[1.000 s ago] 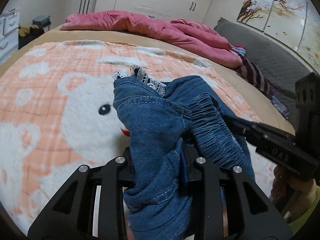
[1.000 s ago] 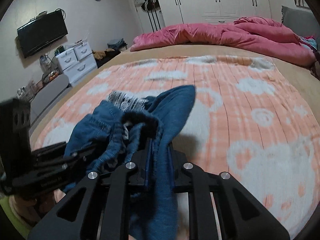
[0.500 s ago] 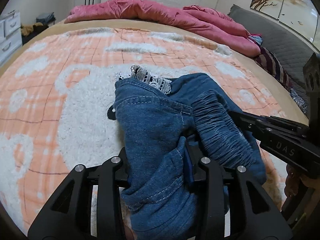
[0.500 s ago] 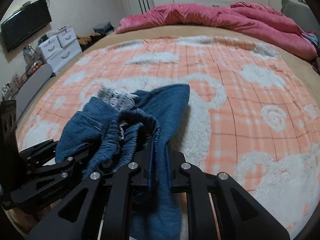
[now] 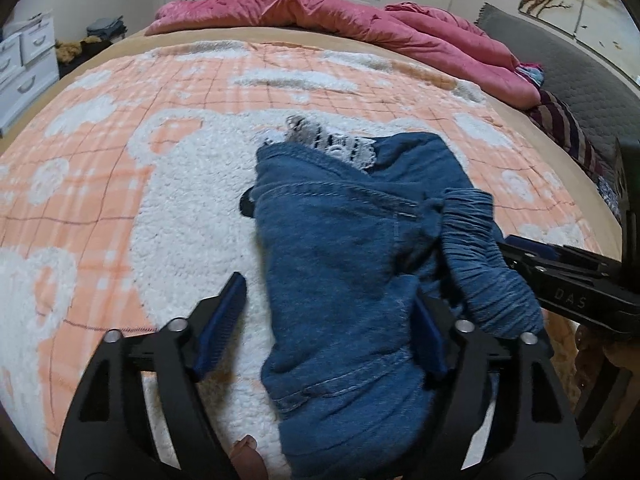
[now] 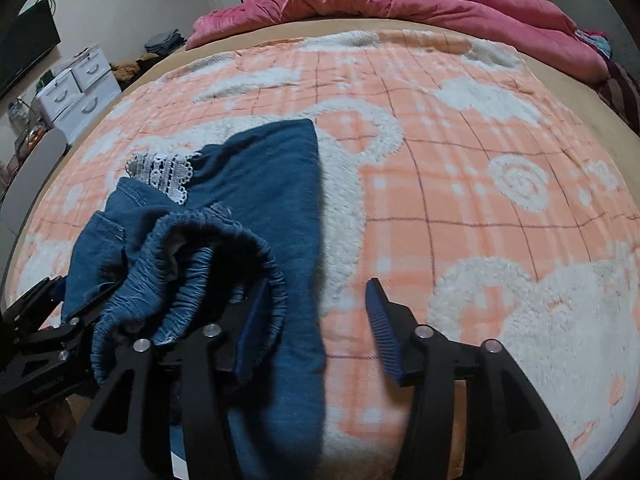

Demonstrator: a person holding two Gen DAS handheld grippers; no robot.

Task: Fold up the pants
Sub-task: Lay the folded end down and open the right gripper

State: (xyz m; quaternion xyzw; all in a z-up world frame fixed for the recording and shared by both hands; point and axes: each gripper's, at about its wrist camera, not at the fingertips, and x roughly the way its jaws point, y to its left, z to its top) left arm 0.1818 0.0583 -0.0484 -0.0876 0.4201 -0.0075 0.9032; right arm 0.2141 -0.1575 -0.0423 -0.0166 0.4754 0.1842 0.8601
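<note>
Blue denim pants (image 5: pixel 344 264) with a white lace hem (image 5: pixel 336 144) lie bunched on the peach and white fleece blanket (image 5: pixel 160 200). My left gripper (image 5: pixel 328 320) is open, its fingers wide either side of the denim, which lies between them. My right gripper (image 6: pixel 316 316) is open too; the pants (image 6: pixel 260 184) lie between its fingers, the elastic waistband (image 6: pixel 208 248) draped over the left one. Each gripper shows at the edge of the other's view: the right one in the left wrist view (image 5: pixel 568 280), the left one in the right wrist view (image 6: pixel 40 336).
A pink duvet (image 5: pixel 340 12) is heaped at the far side of the bed. White drawers (image 6: pixel 76 92) stand by the left wall, a grey headboard (image 5: pixel 560 80) and striped cloth (image 5: pixel 560 128) at the right. Open blanket (image 6: pixel 500 200) lies to the right of the pants.
Both grippers were shut on the pants and have opened. The pants have come down onto the blanket, and the cameras sit lower and closer to the bed.
</note>
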